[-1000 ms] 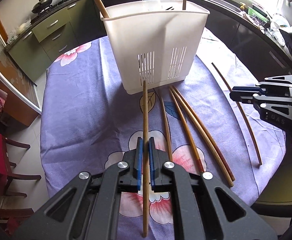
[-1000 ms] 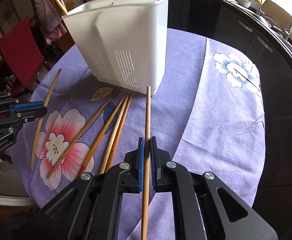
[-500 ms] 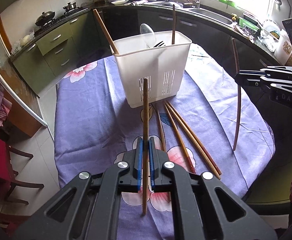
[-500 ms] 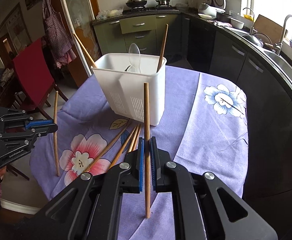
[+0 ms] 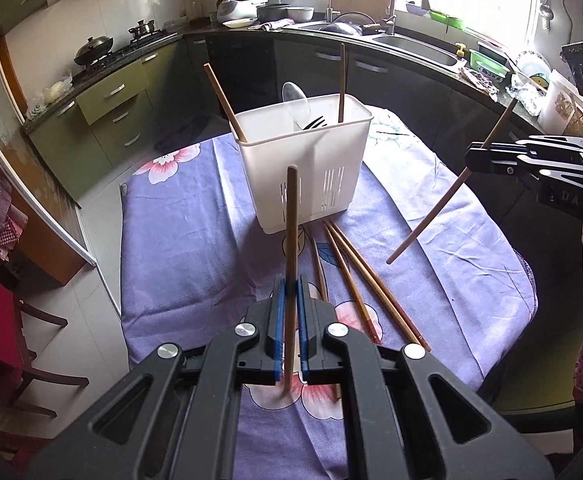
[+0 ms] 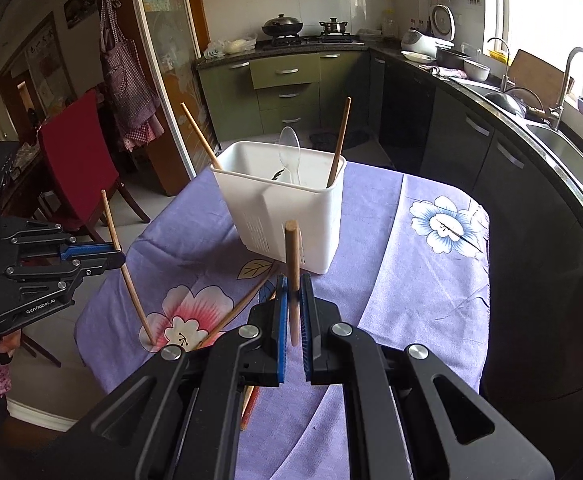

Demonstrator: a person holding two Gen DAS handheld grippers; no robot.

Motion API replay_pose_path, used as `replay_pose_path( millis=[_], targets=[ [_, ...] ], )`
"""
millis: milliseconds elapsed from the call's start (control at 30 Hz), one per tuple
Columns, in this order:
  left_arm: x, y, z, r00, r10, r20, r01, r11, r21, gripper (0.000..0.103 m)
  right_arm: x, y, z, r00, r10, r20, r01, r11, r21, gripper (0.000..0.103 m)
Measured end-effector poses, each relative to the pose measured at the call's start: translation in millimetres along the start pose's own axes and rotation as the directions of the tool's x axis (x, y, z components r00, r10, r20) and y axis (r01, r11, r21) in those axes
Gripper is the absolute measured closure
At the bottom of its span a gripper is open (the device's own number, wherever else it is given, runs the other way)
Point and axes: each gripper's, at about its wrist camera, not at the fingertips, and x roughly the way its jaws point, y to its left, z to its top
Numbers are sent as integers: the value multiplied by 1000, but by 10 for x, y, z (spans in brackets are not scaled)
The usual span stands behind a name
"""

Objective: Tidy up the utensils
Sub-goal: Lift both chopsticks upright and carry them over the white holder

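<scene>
A white plastic utensil holder (image 5: 311, 168) (image 6: 287, 220) stands on the purple flowered tablecloth, holding two chopsticks, a clear spoon and a dark fork. My left gripper (image 5: 290, 292) is shut on a wooden chopstick (image 5: 291, 224), held above the table in front of the holder; it also shows in the right wrist view (image 6: 113, 254). My right gripper (image 6: 292, 296) is shut on another wooden chopstick (image 6: 291, 264), held tilted to the holder's right (image 5: 443, 204). Several chopsticks (image 5: 363, 280) lie on the cloth in front of the holder.
The tablecloth (image 5: 195, 248) covers a round table with edges all around. A red chair (image 6: 75, 160) stands at the left. Kitchen counters, a stove and a sink (image 5: 411, 46) run along the back.
Both grippers have risen and pulled back from the table, each carrying its chopstick. The chopsticks have tilted from lying flat to near upright. The holder now looks farther away.
</scene>
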Motion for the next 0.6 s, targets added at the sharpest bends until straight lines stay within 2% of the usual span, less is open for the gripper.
replay_pose_path(
  millis=[300, 600],
  targets=[
    [-106, 13, 157, 1000, -21, 18, 21, 1000, -1, 97, -216, 49, 314, 999, 6, 46, -6, 1000, -9, 96],
    [-388, -17, 607, 996, -63, 70, 62, 998, 16, 97, -505, 42, 860, 995, 12, 103, -13, 1000, 5, 96]
  ],
)
